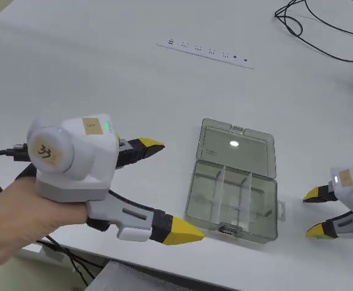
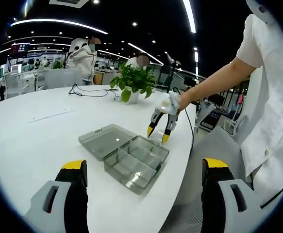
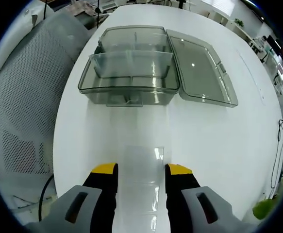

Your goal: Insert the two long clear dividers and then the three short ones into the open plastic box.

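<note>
While the left gripper [image 1: 167,188], held in a person's hand [image 1: 19,218] near the front edge of the broad white table [image 1: 103,73], has its two yellow-tipped jaws spread wide and empty, the right gripper [image 1: 314,212] sits on the other side of the box with its two jaws only partway apart. Between those jaws, in the right gripper view, lies one clear flat plastic divider piece [image 3: 142,179]. Its side edges meet the jaws' inner faces, so it is pinched across its width. One smoke-grey translucent plastic box [image 1: 249,233] rests on the table between the two grippers and is touched by neither. Its hinged lid [image 1: 240,151] is laid fully back, flat on the tabletop. Inside stand two long clear dividers [image 1: 222,182], upright and side by side, running from the hinge side to the latch side and splitting the box into three long lanes. Whether any short divider sits across them I cannot tell. Further back lie one white power strip [image 1: 206,51] and a tangle of black cables [image 1: 292,23]. In the left gripper view, one green potted plant [image 2: 131,82] stands on the table beyond the box. The right gripper view catches one grey mesh chair back [image 3: 20,97] beside the table's edge.
</note>
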Motion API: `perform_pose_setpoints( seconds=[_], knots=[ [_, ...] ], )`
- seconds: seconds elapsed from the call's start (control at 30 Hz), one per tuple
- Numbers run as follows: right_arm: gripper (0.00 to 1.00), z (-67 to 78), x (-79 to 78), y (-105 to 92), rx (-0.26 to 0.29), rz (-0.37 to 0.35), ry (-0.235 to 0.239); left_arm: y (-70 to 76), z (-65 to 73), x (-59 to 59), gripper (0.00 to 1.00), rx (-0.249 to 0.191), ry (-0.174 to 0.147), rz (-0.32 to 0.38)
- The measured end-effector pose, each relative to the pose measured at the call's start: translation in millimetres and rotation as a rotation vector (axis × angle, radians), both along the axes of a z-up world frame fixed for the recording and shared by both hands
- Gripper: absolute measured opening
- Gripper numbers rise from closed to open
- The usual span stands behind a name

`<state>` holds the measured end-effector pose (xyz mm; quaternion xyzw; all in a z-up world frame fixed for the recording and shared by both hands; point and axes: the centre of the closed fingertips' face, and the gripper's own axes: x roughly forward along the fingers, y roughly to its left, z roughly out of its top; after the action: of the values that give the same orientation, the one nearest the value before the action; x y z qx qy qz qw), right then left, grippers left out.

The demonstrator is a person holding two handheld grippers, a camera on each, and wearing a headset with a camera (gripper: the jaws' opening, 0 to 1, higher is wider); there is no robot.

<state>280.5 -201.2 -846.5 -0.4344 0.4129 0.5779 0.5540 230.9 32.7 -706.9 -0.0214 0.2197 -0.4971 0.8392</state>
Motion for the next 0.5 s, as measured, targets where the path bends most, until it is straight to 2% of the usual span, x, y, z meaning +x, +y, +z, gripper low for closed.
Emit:
perform_pose_setpoints(
  seconds=[0.5],
  knots=[
    [0.33, -1.0, 1.9, -1.6, -0.009, 0.003, -0.012, -1.3, 0.0, -2.7, 1.0, -0.005, -0.003, -0.006]
  ],
)
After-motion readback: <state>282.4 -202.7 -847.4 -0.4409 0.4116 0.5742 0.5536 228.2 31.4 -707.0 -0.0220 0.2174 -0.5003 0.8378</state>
